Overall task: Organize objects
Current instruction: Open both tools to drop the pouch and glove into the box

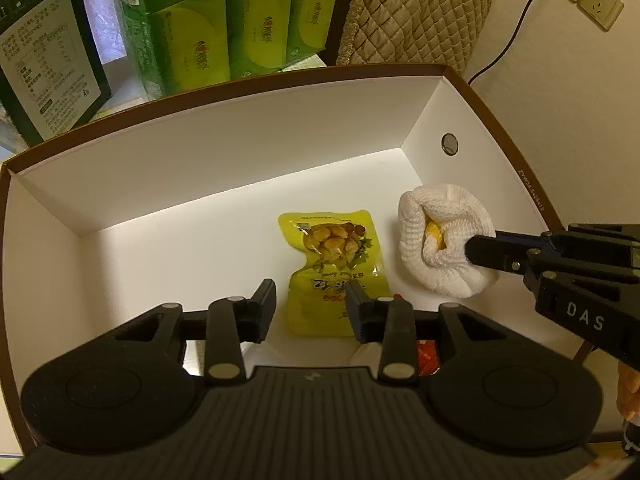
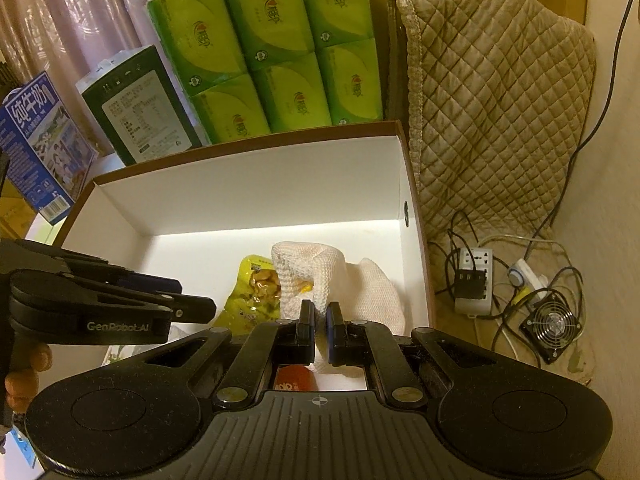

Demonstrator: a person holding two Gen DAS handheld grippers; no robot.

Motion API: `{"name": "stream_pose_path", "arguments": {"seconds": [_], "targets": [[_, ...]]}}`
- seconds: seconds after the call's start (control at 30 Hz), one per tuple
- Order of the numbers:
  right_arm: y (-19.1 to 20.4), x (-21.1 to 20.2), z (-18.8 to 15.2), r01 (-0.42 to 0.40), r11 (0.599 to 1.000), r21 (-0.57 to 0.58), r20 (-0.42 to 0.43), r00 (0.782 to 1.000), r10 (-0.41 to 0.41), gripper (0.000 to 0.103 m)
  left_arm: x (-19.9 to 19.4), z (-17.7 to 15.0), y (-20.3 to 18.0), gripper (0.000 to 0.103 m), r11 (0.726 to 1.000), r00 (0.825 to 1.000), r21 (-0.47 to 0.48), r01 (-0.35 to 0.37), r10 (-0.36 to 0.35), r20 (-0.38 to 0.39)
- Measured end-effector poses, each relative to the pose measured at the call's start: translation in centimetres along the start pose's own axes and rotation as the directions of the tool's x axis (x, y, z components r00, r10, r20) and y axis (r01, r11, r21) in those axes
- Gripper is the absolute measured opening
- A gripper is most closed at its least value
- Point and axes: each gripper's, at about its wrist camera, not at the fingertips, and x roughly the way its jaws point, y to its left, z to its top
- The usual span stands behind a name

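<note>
A white knitted cloth [image 1: 444, 248] with something yellow inside lies at the right end of a brown box with a white interior [image 1: 248, 152]. My right gripper [image 2: 319, 320] is shut on a fold of this cloth [image 2: 360, 280]; in the left wrist view it comes in from the right as a black arm [image 1: 480, 252]. A yellow snack pouch [image 1: 334, 268] lies flat on the box floor beside the cloth. My left gripper [image 1: 310, 304] hangs open just above the pouch's near end, holding nothing. A red packet [image 1: 428, 356] peeks out under its fingers.
Green tissue packs [image 2: 272, 48], a dark carton [image 2: 140, 108] and a blue milk carton [image 2: 36, 140] stand behind the box. A quilted beige cover [image 2: 492, 120] is at the right, with power strips, cables and a small fan [image 2: 550, 328] on the floor.
</note>
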Motion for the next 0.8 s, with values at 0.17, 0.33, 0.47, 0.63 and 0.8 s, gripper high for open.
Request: {"name": "stream_pose_path", "arguments": {"seconds": [0.17, 0.33, 0.47, 0.63, 0.8], "targets": [[0.0, 0.1, 0.1, 0.003, 1.0, -0.001, -0.002, 1.0, -0.003, 0.002, -0.4, -0.3, 0.1, 0.038, 1.0, 1.0, -0.001, -0.011, 0.011, 0.004], [0.5, -0.3, 0.4, -0.007, 1.0, -0.022, 0.027, 1.0, 0.007, 0.008, -1.2, -0.6, 0.1, 0.053, 1.0, 1.0, 0.001, -0.017, 0.017, 0.023], [0.9, -1.3, 0.1, -0.009, 1.0, -0.02, 0.058, 0.998, 0.01, 0.054, -2.1, -0.8, 0.2, 0.064, 1.0, 0.999, -0.002, -0.027, 0.027, 0.041], [1.3, -2.7, -0.5, -0.02, 1.0, -0.005, 0.073, 0.997, 0.021, 0.06, -3.7, -1.7, 0.7, 0.069, 0.999, 0.998, -0.016, -0.04, 0.041, 0.055], [1.8, -4.1, -1.5, -0.028, 1.0, 0.011, 0.074, 0.997, 0.027, 0.064, -5.9, -2.8, 1.3, 0.078, 0.998, 0.996, -0.037, -0.041, 0.044, 0.08]]}}
